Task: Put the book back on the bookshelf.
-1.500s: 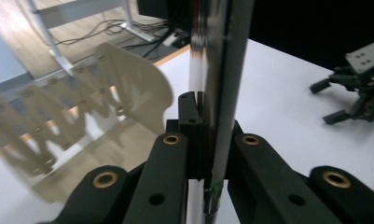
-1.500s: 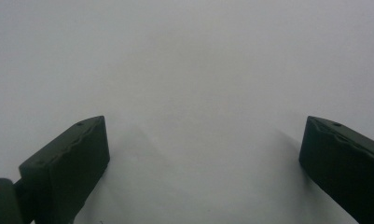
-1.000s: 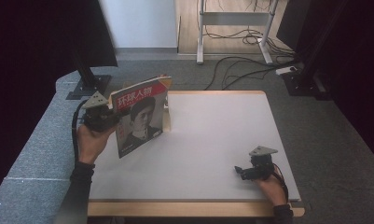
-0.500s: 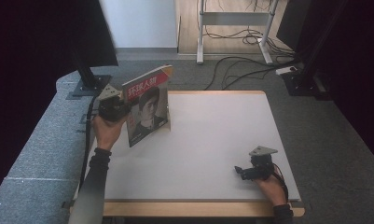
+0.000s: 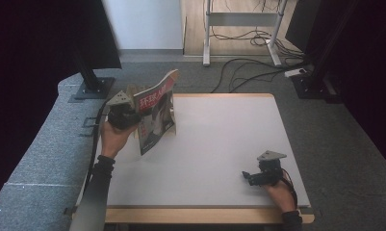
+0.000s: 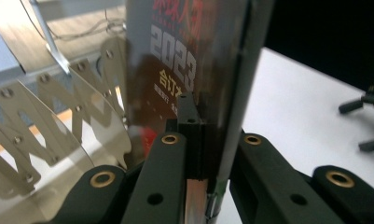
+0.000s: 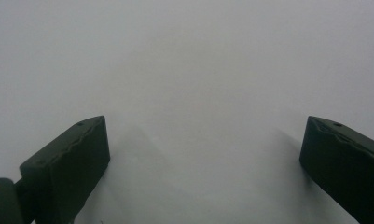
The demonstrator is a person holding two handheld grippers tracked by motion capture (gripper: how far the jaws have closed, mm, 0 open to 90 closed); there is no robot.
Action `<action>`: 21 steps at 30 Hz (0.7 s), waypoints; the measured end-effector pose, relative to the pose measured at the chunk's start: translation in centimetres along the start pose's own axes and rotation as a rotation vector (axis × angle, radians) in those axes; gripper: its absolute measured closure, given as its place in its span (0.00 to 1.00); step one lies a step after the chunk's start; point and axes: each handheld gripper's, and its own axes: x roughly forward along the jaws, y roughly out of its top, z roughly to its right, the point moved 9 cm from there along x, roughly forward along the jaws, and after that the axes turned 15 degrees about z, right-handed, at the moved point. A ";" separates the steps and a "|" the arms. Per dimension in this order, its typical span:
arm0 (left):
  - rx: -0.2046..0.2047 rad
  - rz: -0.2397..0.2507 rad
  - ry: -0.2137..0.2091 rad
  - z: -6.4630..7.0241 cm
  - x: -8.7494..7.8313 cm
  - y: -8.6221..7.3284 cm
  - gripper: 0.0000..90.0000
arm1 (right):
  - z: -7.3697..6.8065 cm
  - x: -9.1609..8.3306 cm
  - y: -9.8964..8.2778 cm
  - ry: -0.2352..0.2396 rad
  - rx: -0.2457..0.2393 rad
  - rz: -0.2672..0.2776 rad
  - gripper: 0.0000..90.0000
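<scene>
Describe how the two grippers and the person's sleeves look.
Both the left gripper and the right gripper are black, each topped with a grey three-cornered plate. Seen close, the left one's jaws are matte black bars with brass-ringed holes; the right one's pads are dark blocks with ridged faces. A black cable trails from the left one. Both sleeves are dark.

A red-titled magazine (image 5: 154, 113) stands upright, fanned open, at the table's far-left edge.
</scene>
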 end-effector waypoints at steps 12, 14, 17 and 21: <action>-0.065 -0.066 -0.031 0.1 -1.0 -0.4 0.92 | 0.0 0.0 0.0 0.000 0.000 0.000 0.01; -0.076 -0.082 -0.025 -0.1 -1.3 -0.5 0.91 | 0.0 0.0 0.0 0.000 0.000 0.000 0.01; -0.052 -0.093 -0.001 -0.2 -1.6 -0.5 0.94 | 0.0 0.0 0.0 0.000 0.001 0.000 0.01; -0.037 -0.052 0.020 -0.1 -1.5 0.0 0.97 | 0.0 0.0 0.0 0.000 0.001 0.000 0.01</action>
